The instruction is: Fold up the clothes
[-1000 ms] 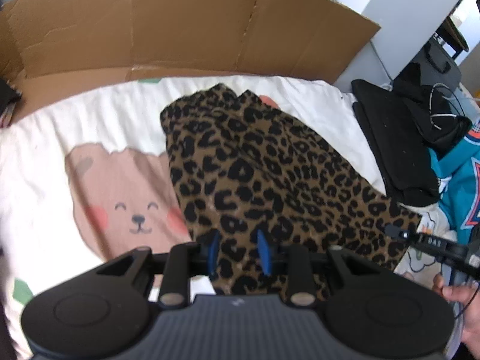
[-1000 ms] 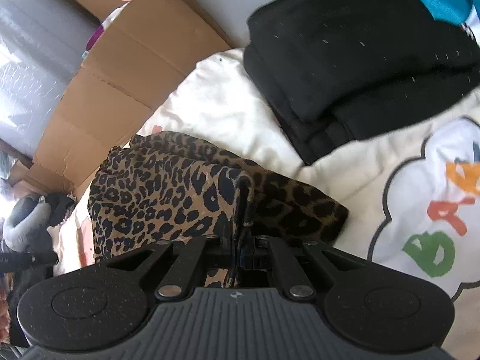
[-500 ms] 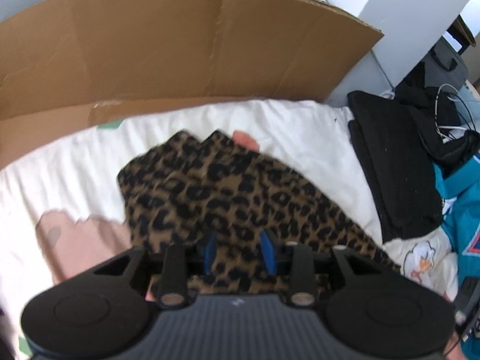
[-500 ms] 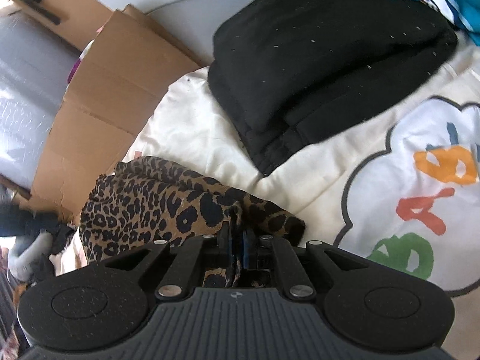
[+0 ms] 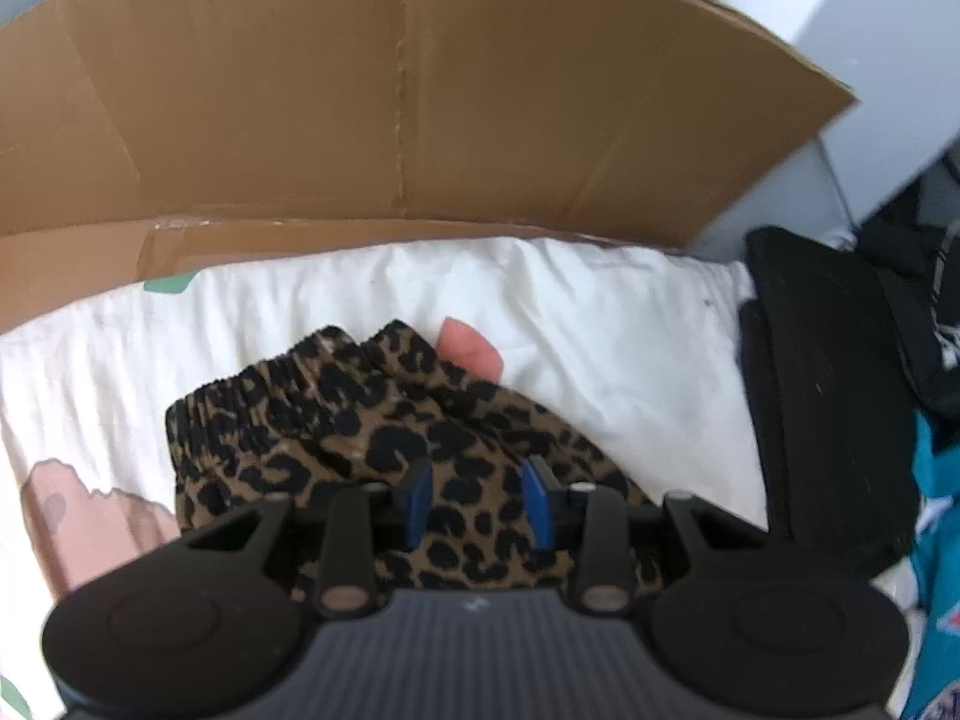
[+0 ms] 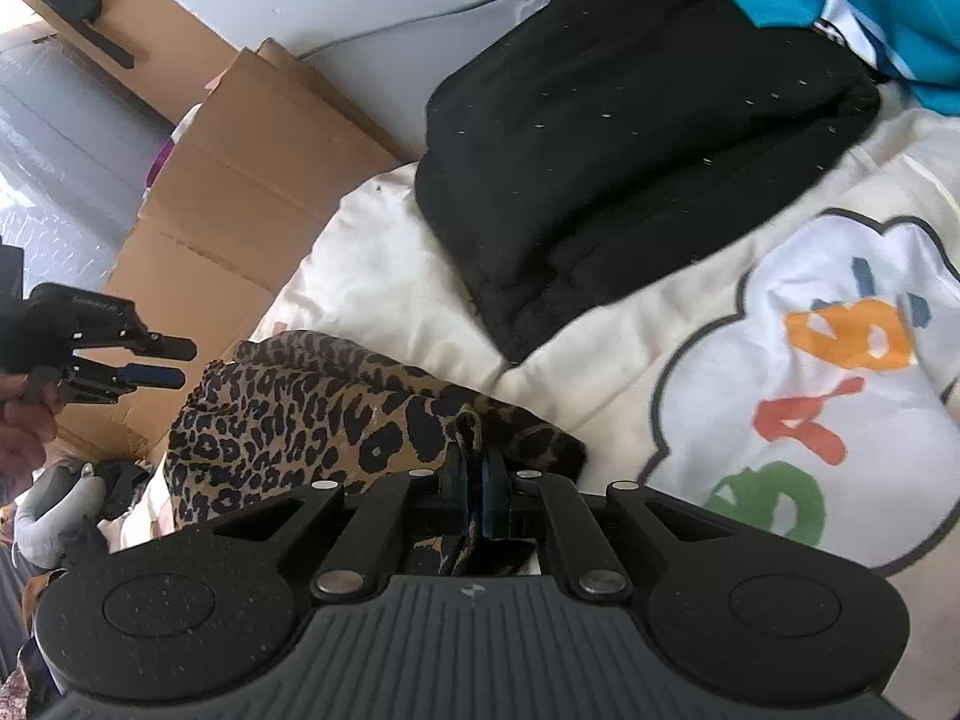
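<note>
- Cardboard (image 5: 420,108) fills far more of the left wrist view than a second ago; that camera has moved toward the far edge of the bedspread (image 5: 600,312).
- Left gripper (image 5: 477,501): blue fingers spread, nothing between them, held above the leopard-print garment (image 5: 360,438). Its gap is the same as a second ago.
- Garment: a second ago it stretched long across the bedspread; now it lies bunched short, elastic waistband toward the far edge, near the cardboard.
- Right gripper (image 6: 477,501): fingers pressed together on a pinch of the garment's near end, as a second ago; it has carried that end inward.
- Black folded clothes (image 6: 630,150) lie to the right, apart from the garment.
- Judgement: one lengthwise fold appears under way; the carried end is not yet laid flat.
</note>
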{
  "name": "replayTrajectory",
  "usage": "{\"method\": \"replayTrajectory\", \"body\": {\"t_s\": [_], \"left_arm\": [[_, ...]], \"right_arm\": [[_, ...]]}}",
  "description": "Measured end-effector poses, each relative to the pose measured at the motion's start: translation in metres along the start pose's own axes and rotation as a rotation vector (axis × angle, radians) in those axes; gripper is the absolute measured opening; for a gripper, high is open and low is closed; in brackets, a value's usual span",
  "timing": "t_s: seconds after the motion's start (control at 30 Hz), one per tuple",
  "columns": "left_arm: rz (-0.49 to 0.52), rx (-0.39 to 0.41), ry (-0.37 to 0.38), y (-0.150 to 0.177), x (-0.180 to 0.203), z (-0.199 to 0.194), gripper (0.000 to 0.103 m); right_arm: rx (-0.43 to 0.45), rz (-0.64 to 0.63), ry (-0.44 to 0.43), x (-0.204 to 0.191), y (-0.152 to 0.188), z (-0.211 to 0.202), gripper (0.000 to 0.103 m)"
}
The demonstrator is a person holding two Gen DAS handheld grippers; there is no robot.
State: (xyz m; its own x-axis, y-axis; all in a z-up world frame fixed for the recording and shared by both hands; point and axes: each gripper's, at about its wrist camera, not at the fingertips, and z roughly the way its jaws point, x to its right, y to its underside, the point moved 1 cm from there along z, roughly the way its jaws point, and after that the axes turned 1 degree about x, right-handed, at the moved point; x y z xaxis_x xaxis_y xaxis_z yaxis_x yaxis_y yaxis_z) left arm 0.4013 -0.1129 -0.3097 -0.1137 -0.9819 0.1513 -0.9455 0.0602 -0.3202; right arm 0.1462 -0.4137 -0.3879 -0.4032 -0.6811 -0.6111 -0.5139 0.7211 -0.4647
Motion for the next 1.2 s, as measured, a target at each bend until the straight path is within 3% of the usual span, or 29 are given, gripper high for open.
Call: {"method": "replayTrajectory", "body": {"t_s": [0.47,0.87,1.2], "left_arm": [[-0.061,-0.035,-0.029,-0.009,0.021,0.047,0.034],[-0.156,-0.110,-0.055,-0.002,0.002,0.079,0.035],[-0.150,-0.162,-0.119,0.003,0.008,0.091,0.035]], "right_arm": [[-0.016,0.020,-0.022,0.008,0.003,0.000,0.002],[-0.034,0.010,-0.035,0.012,0.002,0.002,0.003],[-0.039,-0.002,-0.036,0.011,0.002,0.004,0.005]]}}
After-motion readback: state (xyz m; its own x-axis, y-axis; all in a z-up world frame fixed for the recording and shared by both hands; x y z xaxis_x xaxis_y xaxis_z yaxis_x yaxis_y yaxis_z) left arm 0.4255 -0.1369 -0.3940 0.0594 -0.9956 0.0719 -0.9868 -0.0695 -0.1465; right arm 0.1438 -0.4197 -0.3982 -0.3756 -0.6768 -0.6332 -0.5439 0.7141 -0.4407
